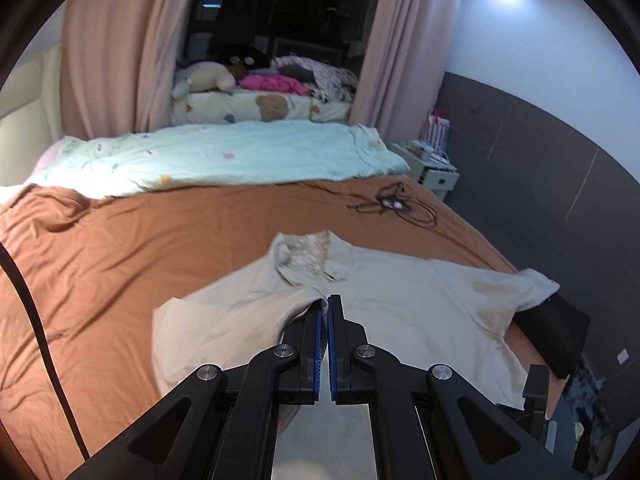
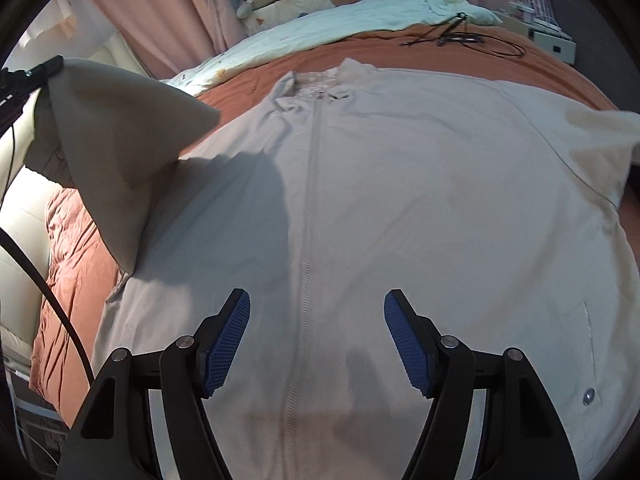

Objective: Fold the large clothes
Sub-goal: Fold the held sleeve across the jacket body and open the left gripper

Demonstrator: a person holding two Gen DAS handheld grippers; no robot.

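One jacket [image 2: 400, 200], pale and zipped, lies front up on the bed [image 1: 120, 260], directly under and ahead of the right gripper [image 2: 316, 304]. Its jaws stand wide and hold nothing, with the zip running up between them. The left gripper [image 1: 325, 304] has its jaws pinched tight on a fold of the jacket's sleeve [image 2: 120, 152]; in the right wrist view that sleeve hangs lifted, left of the right jaws and clear of the bed.

Risks, as I judge them:
- The pinch takes only a little cloth at the jaw tips, so a quick pull could slip the sleeve free.
- Carrying the sleeve across could drag the body along and rumple it, since nothing pins the jacket down.
- The far sleeve [image 1: 532, 284] reaches the bed's edge; a tug from the left could shift it or bunch it.

Count: one jacket, two sleeves, two grippers, one tangle of cable [image 1: 388, 204] beyond the collar, well ahead of both jaws, one pale quilt [image 1: 224, 156] further back.
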